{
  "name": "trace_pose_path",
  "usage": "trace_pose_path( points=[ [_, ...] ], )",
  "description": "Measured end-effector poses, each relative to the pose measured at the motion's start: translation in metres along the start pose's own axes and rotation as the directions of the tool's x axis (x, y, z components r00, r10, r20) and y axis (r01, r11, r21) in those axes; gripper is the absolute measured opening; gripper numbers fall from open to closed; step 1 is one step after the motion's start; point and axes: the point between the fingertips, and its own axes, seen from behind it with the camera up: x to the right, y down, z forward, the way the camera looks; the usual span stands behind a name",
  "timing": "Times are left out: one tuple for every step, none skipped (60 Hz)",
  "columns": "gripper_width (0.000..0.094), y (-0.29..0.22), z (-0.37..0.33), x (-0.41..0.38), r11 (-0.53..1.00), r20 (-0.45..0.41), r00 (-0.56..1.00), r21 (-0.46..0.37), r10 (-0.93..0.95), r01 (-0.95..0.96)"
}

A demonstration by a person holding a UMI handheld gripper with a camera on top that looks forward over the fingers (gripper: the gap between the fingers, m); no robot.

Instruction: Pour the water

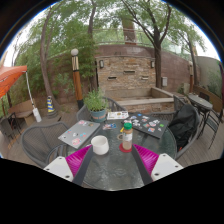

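The gripper (111, 160) hangs released over a round dark surface (110, 175) on an outdoor patio, its two pink pads (78, 158) spread wide with nothing pressed between them. Just ahead, framed by the gap between the fingers, stand the two things the task needs: a white cup (100, 145) and, touching or nearly touching its side, a small bottle (127, 137) with a red cap and a coloured label. Both stand upright on the surface, the bottle's long axis vertical.

The relation that matters is this: the bottle lies straight ahead and slightly toward the right finger, the cup slightly toward the left. To my eye the pour has not begun; the likely first move is to go forward and close on the bottle's body, and the cup sits so close that the left finger could knock it.

Beyond them lie a grey tray (79, 132), scattered papers or magazines (148, 126) and a potted plant (95, 102). Mesh chairs (185, 125) ring the surface, and a stone wall (127, 72) stands behind under trees.
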Motion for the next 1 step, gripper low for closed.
trace_pose_path(
  points=[
    [0.0846,-0.0007,-0.0074,-0.0041,1.000,0.002,1.000,0.002,0.002,-0.002]
  ],
)
